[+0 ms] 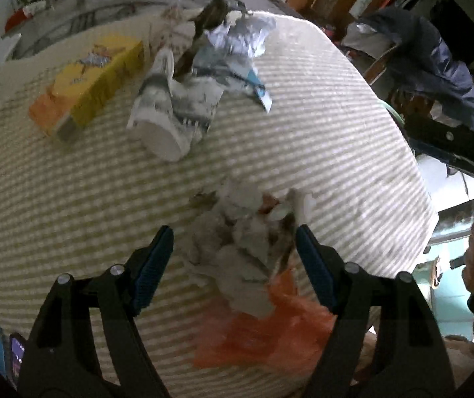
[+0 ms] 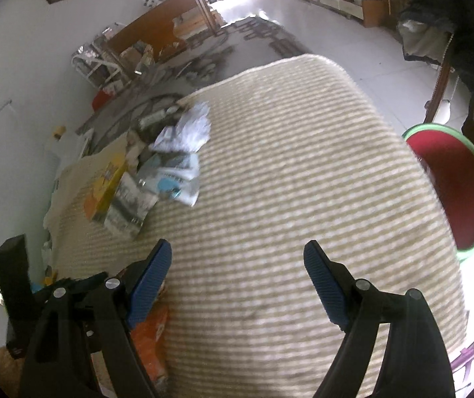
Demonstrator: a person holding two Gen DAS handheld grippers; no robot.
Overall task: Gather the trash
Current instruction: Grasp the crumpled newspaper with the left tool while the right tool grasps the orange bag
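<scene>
Nowhere can any print be read: the yellow box point(image 1: 87, 79) carries a blurred graphic on its top face and an orange end, the paper cup point(image 1: 167, 116) has grey-and-white patterning, and the wrappers point(image 1: 237, 53) show smeared blue and grey patches only. All trash lies on a striped cream cloth point(image 1: 319, 126) covering the table. Left gripper point(image 1: 235, 248): jaws wide, blue ribbed pads either side of a wad of crumpled white tissue point(image 1: 237, 242), pads not touching it as far as the left view shows. Tissue is soiled with brown and reddish spots; its near end lies against an orange plastic bag point(image 1: 263, 328) at the near edge of the cloth. Farther off, the cup lies on its side, base toward the camera, just right of the box and touching the wrappers heaped beyond it; a dark piece sticks out of the far end of that heap, too blurred to name. Right gripper point(image 2: 238, 265): jaws wide, holding nothing, over bare cloth. In the right view the same heap sits far left, and a red basin point(image 2: 452, 192) with a green rim stands off the table's right side.
</scene>
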